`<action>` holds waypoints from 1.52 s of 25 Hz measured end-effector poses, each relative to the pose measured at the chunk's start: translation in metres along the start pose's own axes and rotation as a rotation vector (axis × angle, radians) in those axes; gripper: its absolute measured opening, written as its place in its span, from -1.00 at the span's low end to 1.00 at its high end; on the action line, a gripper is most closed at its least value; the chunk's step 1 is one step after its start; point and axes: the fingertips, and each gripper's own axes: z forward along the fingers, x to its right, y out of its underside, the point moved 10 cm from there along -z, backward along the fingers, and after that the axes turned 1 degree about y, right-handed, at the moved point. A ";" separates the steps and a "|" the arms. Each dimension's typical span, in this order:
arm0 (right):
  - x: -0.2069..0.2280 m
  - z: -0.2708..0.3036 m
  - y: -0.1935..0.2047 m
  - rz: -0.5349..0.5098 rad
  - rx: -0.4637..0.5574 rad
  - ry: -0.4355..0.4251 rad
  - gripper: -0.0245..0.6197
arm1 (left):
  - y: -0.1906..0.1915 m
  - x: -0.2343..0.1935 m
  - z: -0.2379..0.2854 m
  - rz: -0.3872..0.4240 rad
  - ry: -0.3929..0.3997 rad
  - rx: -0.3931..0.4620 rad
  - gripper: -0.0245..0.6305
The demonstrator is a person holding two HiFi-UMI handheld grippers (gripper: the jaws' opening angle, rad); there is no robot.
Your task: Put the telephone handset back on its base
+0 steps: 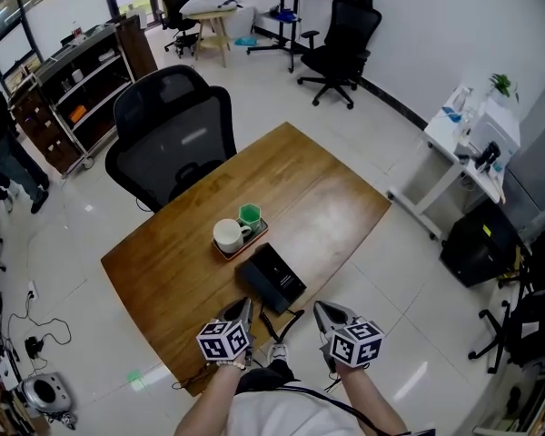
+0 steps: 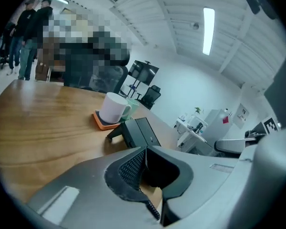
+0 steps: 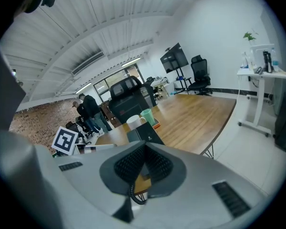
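Head view puts the telephone [image 1: 271,278] on the wooden table [image 1: 336,189], close to its near edge and just ahead of both claws. It looks like a flat black box with a paler strip along its left side. We think that strip may be the handset, but no view lets us say whether it sits seated on the base or lies loose against it.

Our left claw [image 1: 244,306] hangs over the table's near edge, and our right claw [image 1: 321,308] is just off that edge. Both have their jaws pressed together with nothing between them, so they must open before any grasp.

We expect the handset to be light, stiff and made of smooth plastic, so it could slip if pinched at a rounded end. The narrow middle of the grip, taken across its width, looks like the safest hold. A cord, if there is one, could tug as we lift.

Just behind the telephone is an orange tray [image 2: 99,122] carrying a white mug [image 1: 227,234] and a green cup [image 1: 249,214]. A careless sweep forward could knock them. An office chair [image 1: 173,134] stands at the far side, well apart. Nothing lies between our claws and the telephone.
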 end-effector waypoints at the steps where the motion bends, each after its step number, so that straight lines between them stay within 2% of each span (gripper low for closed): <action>1: 0.000 -0.001 0.000 0.001 0.004 0.002 -0.93 | -0.001 0.005 -0.005 0.015 -0.011 -0.002 -0.96; 4: -0.001 -0.005 0.000 0.004 0.013 0.008 -0.93 | -0.005 0.019 -0.016 0.073 -0.025 -0.008 -0.98; 15: -0.009 -0.026 0.019 0.047 0.040 0.077 -0.93 | -0.016 0.066 -0.030 0.233 0.033 -0.062 -0.97; 22: -0.029 -0.046 0.046 0.076 0.057 0.139 -0.93 | 0.004 0.070 -0.052 0.255 0.078 -0.108 -0.97; 30: -0.065 -0.080 0.078 0.100 0.133 0.214 -0.93 | 0.015 0.066 -0.089 0.291 0.120 -0.094 -0.97; 38: -0.098 -0.105 0.109 0.113 0.163 0.255 -0.93 | 0.025 0.063 -0.118 0.323 0.166 -0.092 -0.97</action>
